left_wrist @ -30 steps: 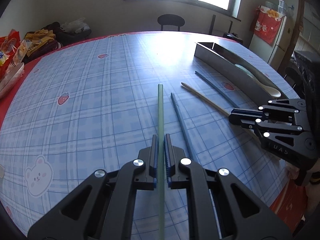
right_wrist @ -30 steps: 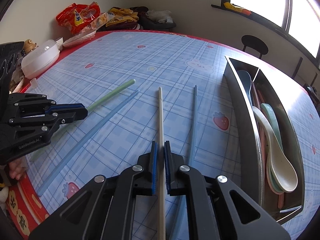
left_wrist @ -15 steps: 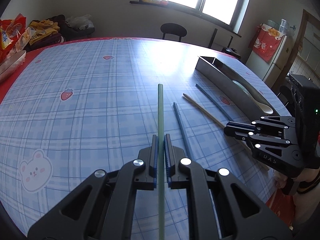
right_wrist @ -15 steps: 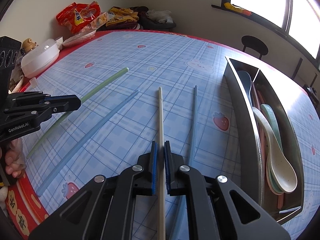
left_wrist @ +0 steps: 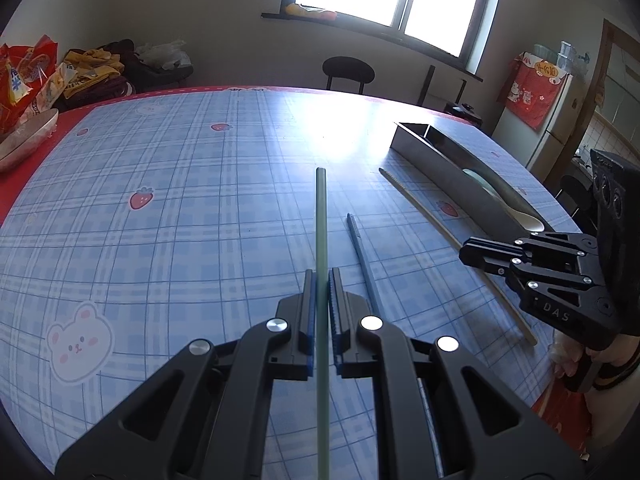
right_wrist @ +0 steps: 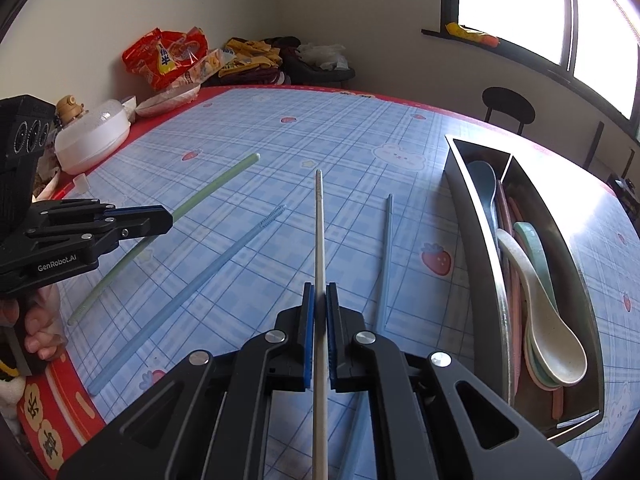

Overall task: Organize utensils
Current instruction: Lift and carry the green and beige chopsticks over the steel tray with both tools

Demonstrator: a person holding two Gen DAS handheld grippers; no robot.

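My left gripper [left_wrist: 321, 280] is shut on a green chopstick [left_wrist: 321, 216] that points away over the blue checked tablecloth. In the right wrist view that green chopstick [right_wrist: 216, 188] runs slanted through the left gripper [right_wrist: 166, 218]. The jaws of my right gripper [right_wrist: 320, 292] are closing on a beige chopstick [right_wrist: 319, 220], and the pads press its sides. One blue chopstick [right_wrist: 224, 256] lies left of it on the cloth, another blue chopstick [right_wrist: 386, 248] lies right of it. From the left wrist view the right gripper [left_wrist: 466, 251] holds the beige chopstick [left_wrist: 420, 206].
A steel tray [right_wrist: 476, 216] with a divider stands at the right and holds several spoons [right_wrist: 536, 280] and pink chopsticks. Snack bags [right_wrist: 168, 56] and a white lidded bowl [right_wrist: 94, 140] sit at the table's far left. A stool [left_wrist: 347, 72] stands behind the table.
Both grippers have tipped up a little, so more of the room shows. The green chopstick has swung slightly with the left gripper. The beige chopstick stays gripped.
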